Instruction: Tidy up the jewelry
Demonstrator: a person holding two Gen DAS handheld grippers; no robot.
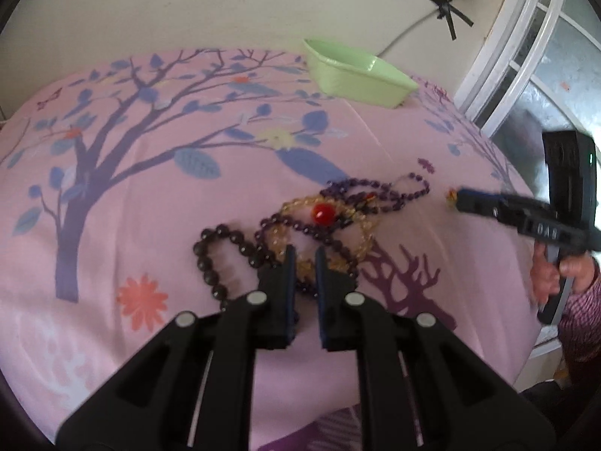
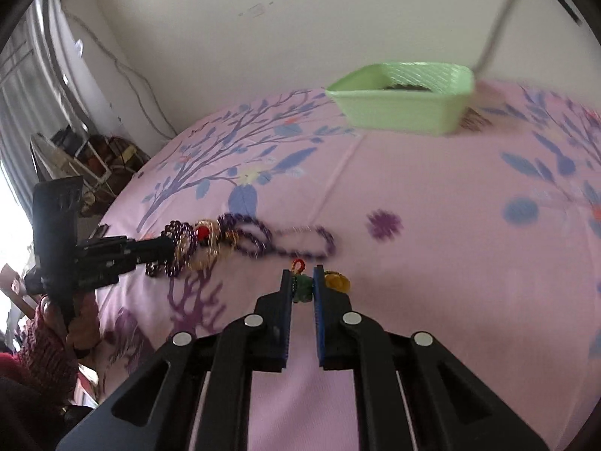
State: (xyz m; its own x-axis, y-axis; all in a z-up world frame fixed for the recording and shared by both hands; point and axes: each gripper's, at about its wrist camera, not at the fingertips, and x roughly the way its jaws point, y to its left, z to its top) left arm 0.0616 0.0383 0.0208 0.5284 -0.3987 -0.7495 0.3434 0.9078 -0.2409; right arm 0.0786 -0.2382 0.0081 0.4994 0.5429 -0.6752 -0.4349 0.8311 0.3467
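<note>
A tangle of bead strands lies on the pink floral bedspread (image 1: pixel 157 203): small purple beads (image 1: pixel 375 195), yellow beads with one red bead (image 1: pixel 323 214), and large dark beads (image 1: pixel 225 240). My left gripper (image 1: pixel 304 259) is shut, its tips resting at the near edge of this pile; no strand shows pinched between them. My right gripper (image 2: pixel 302 280) is shut on a small green charm (image 2: pixel 302 288) with a red loop, and a yellow pendant (image 2: pixel 337 281) hangs beside it. The left wrist view shows the right gripper (image 1: pixel 456 198) to the right of the pile.
A light green basket (image 1: pixel 360 86) stands at the bed's far edge by the wall, with something dark inside (image 2: pixel 405 88). A white-framed window (image 1: pixel 526 60) is to the right. Clutter and a rack (image 2: pixel 86 158) stand past the bed's left side. Hands in knit sleeves (image 1: pixel 578 300) hold the grippers.
</note>
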